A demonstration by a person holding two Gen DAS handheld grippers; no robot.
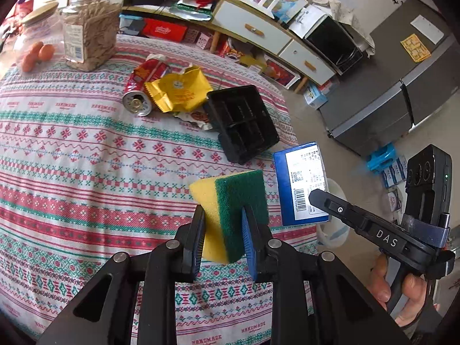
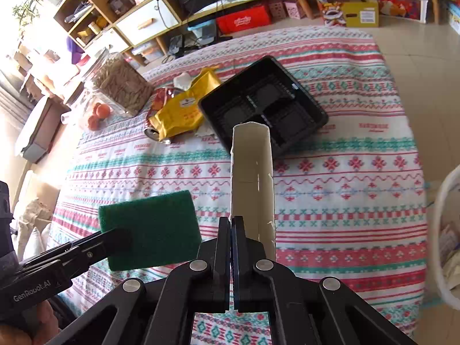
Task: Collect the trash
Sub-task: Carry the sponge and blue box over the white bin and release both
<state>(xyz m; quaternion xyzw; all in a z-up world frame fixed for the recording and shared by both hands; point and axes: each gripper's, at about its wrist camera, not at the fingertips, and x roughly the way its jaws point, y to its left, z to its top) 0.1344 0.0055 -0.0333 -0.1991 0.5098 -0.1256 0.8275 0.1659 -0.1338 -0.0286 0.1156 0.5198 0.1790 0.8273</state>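
The left gripper [image 1: 222,233] clamps a yellow foam sponge with a green scouring face [image 1: 230,212], one jaw on the yellow side and one on the green, above a bench covered in a red, green and white patterned cloth [image 1: 86,155]. The right gripper [image 2: 231,230] has its jaws pressed together on the thin wall of a blue and white printed cardboard carton [image 1: 302,184]. From the right wrist view that carton [image 2: 253,178] shows only its pale inner face, standing up directly ahead of the jaws.

Ahead of the left jaws lies the uncollected rubbish: a black plastic compartment tray [image 1: 243,122] nearest, then a crumpled yellow foil snack bag [image 1: 179,90], and beside it a crushed red drink can [image 1: 142,86] on its side with its silver end facing the camera. A smaller torn wrapper [image 1: 195,118] appears to be wedged between the bag and the tray, though little of it shows.

Further off, left of the jaws, stand a clear plastic jar of beige snacks [image 1: 90,28] and a clear container holding orange fruit [image 1: 37,53]. At the far right edge of the right wrist view, beyond the bench, curves the rim of a white bin [image 2: 440,230] with pale paper inside.
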